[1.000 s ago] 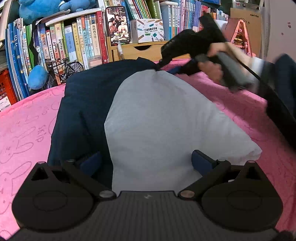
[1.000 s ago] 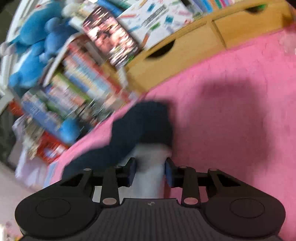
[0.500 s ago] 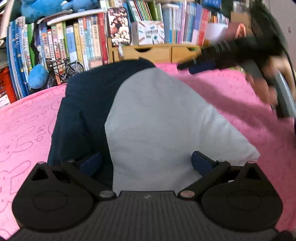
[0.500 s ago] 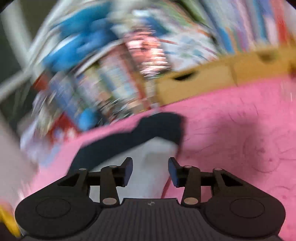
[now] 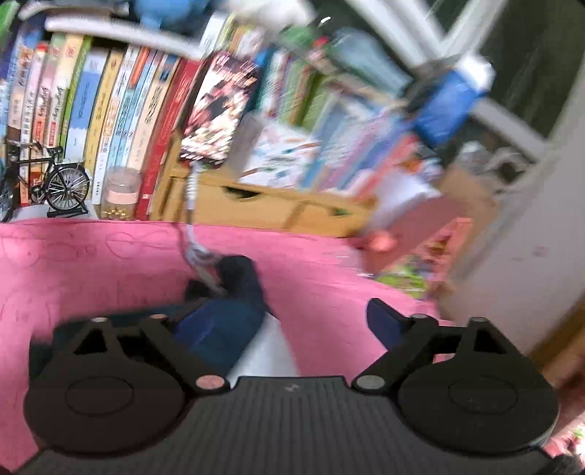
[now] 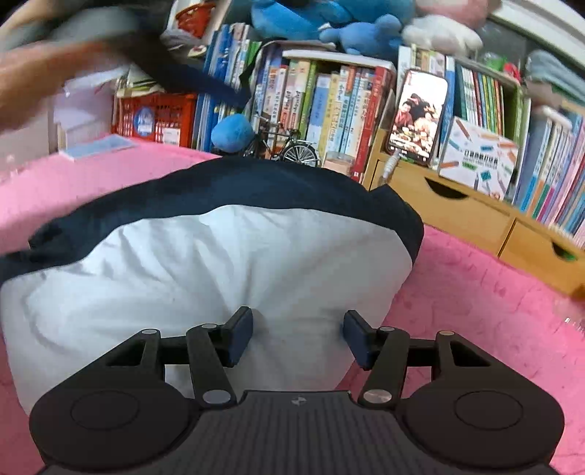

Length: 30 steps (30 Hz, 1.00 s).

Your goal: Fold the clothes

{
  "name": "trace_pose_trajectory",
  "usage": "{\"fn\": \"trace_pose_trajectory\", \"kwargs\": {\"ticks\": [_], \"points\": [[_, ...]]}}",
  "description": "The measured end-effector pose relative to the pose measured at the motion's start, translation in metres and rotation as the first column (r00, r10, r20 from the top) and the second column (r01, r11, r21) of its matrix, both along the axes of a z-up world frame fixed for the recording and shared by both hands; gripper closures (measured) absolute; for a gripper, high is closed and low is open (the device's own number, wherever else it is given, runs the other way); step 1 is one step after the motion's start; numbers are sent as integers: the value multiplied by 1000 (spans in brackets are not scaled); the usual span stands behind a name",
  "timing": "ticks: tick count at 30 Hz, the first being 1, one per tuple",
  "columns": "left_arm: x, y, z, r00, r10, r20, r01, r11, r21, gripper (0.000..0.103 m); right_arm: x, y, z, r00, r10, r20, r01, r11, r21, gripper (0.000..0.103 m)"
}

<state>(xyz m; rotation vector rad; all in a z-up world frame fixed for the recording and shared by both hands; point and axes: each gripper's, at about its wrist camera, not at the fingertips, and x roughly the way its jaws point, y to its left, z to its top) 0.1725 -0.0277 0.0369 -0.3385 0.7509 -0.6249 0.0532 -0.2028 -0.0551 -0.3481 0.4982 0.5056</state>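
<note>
- Where the right wrist view looks down, the garment (image 6: pixel 204 277) lies on the pink cloth (image 6: pixel 486 307), a pale grey-white panel bordered on its far side by a dark navy band (image 6: pixel 234 186).
- The right gripper (image 6: pixel 298 334) has its jaws spread wide, nothing between them; its blue pads (image 6: pixel 241 334) hover over the near edge of the pale panel, and I cannot tell whether they touch the fabric.
- At the upper left of that view a blurred hand (image 6: pixel 33 84) and a dark shape cross in front of the shelves.
- The left gripper (image 5: pixel 289 325) is also spread wide and holds nothing; its view is strongly smeared.
- Between and just beyond its fingers, a navy corner of the garment (image 5: pixel 237 288) and a sliver of the pale panel (image 5: pixel 270 350) lie on the pink cloth (image 5: pixel 91 263).
- A thin pale cable (image 5: pixel 192 219) hangs down from the shelf edge to the cloth beside that navy corner.
- Behind the cloth stands a row of books (image 6: pixel 329 106), a small model bicycle (image 6: pixel 289 146), a blue plush ball (image 6: pixel 234 131), a red crate (image 6: pixel 157 117) and a wooden drawer unit (image 6: pixel 457 208).
- Blue plush toys (image 6: pixel 321 18) sit on top of the books.
</note>
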Motion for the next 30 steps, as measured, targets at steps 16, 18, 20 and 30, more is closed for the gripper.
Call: {"fn": "trace_pose_trajectory", "kwargs": {"ticks": [16,18,20,30], "points": [[91,-51,-73,979,23,-203,1,993,118,77,1,-16,-4,999,-18,-40,20,998,56,36],[95,-48,-77,981,6,-194,5,998,57,86,1,-17,-3,999,-19,-40,21,998,57,34],[95,-53,-77,988,-8,-154,22,996,84,89,1,-17,-4,999,-21,-40,24,998,58,34],[128,-41,-48,986,153,-61,-149,986,69,94,5,-17,-3,998,-28,-61,33,997,71,29]]}}
